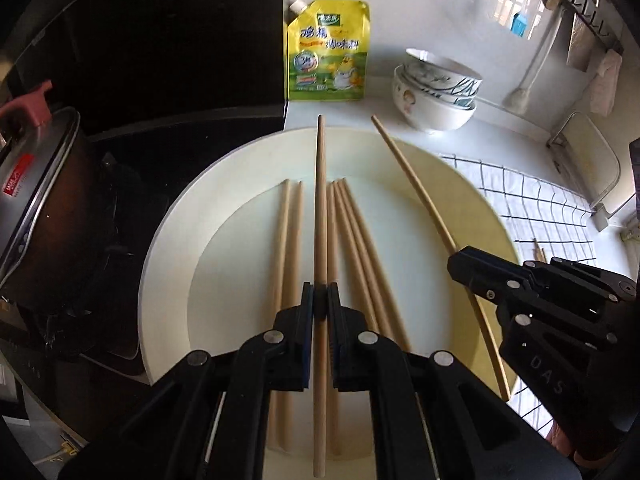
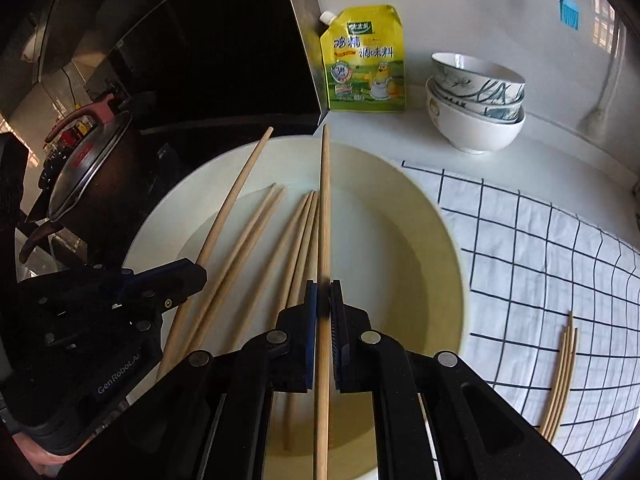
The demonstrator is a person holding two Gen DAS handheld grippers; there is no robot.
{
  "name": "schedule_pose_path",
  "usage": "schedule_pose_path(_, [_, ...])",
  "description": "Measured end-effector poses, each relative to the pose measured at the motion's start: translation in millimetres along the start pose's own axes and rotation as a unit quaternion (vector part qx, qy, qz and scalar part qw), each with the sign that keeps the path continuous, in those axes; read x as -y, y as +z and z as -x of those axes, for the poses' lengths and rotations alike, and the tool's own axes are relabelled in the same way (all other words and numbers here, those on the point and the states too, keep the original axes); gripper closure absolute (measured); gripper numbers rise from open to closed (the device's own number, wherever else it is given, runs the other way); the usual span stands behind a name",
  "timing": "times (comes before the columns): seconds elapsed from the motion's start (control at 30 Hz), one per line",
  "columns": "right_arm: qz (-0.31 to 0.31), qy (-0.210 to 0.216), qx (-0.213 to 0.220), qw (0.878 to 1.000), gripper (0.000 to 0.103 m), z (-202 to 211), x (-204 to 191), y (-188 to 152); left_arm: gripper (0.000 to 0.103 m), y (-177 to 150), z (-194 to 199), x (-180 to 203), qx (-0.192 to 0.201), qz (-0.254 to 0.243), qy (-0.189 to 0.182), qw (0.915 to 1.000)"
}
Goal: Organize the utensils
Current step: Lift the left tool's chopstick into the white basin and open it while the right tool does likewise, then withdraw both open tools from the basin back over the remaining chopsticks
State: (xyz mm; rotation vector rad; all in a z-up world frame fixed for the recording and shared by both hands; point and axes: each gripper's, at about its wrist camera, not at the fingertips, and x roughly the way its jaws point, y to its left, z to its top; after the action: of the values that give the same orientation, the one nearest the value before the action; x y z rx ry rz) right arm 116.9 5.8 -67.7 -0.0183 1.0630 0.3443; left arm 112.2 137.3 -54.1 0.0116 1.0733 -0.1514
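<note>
A wide white plate [image 1: 180,216] holds several wooden chopsticks [image 1: 356,240] lying side by side. My left gripper [image 1: 320,292] is shut on one chopstick [image 1: 320,200], which hangs above the plate and points away. To its right, my right gripper [image 1: 456,264] is shut on another chopstick [image 1: 412,184], angled over the plate's right side. In the right wrist view the right gripper [image 2: 324,292] pinches its chopstick [image 2: 325,208] above the plate [image 2: 440,240], and the left gripper [image 2: 198,274] holds its own chopstick [image 2: 236,196] at the left. A bundle of chopsticks [image 2: 560,376] lies on the checked cloth [image 2: 540,260].
A yellow seasoning pouch [image 1: 328,52] leans against the back wall. Stacked bowls [image 1: 436,88] stand beside it. A lidded pot [image 1: 44,208] sits on the dark stove at the left. The checked cloth [image 1: 532,208] lies right of the plate. A hook rail [image 1: 580,4] hangs at the upper right.
</note>
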Motion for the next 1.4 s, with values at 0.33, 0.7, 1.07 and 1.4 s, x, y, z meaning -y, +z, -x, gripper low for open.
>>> schedule_pose_path(0.33, [-0.028,-0.027,-0.042,0.998,0.096,-30.3,-1.6,-10.3,0.095,-1.4,-33.2,-10.5,-0.044,-0.011,-0.019,0.9988])
schedule_pose_path(0.7, [-0.037,-0.043,-0.013,0.998,0.077,-14.9,-0.9,-13.0,0.055,0.6,-17.6,-21.5,-0.019,0.004,-0.012,0.9997])
schedule_pose_path(1.07, [-0.034,-0.039,-0.002,0.999,0.072,8.9,-5.1,-17.5,0.043,-4.8,10.1,-30.0,-0.002,0.019,0.003,0.9998])
schedule_pose_path(1.4, [-0.029,-0.032,0.028,0.999,0.061,40.8,-7.1,-23.0,0.034,-7.3,44.8,-28.9,0.031,0.028,0.014,0.999])
